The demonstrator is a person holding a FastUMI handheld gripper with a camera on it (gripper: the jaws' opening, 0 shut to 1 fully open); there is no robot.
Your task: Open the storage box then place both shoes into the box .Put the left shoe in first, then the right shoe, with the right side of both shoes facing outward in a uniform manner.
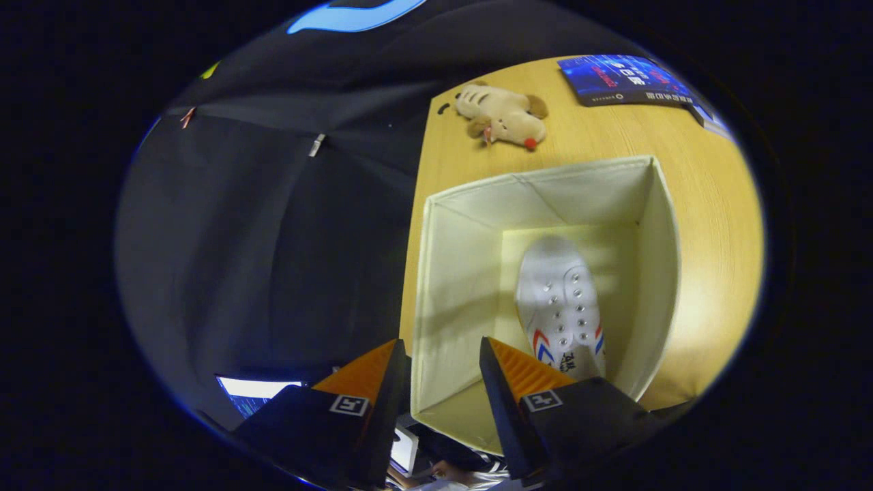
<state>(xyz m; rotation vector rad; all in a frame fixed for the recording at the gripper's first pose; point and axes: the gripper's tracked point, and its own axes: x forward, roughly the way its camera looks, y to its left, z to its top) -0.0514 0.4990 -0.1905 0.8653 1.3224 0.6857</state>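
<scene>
A cream fabric storage box (464, 273) stands open on the wooden table, seen from above. Inside it lies a white shoe (559, 303) with metal eyelets and red and blue stripes on its sides, its toe pointing away from me toward the far wall of the box. My gripper (440, 358) hovers above the near left part of the box, open, with nothing between its fingers. One finger (518, 372) partly covers the heel end of the shoe; the other finger (372, 378) hangs outside the box's left wall, over the table's edge.
Beyond the box a beige plush toy (501, 116) lies on the wooden table (709, 225). A blue book (620, 78) rests at the far right corner. The table's left edge runs beside the box, with black cloth past it.
</scene>
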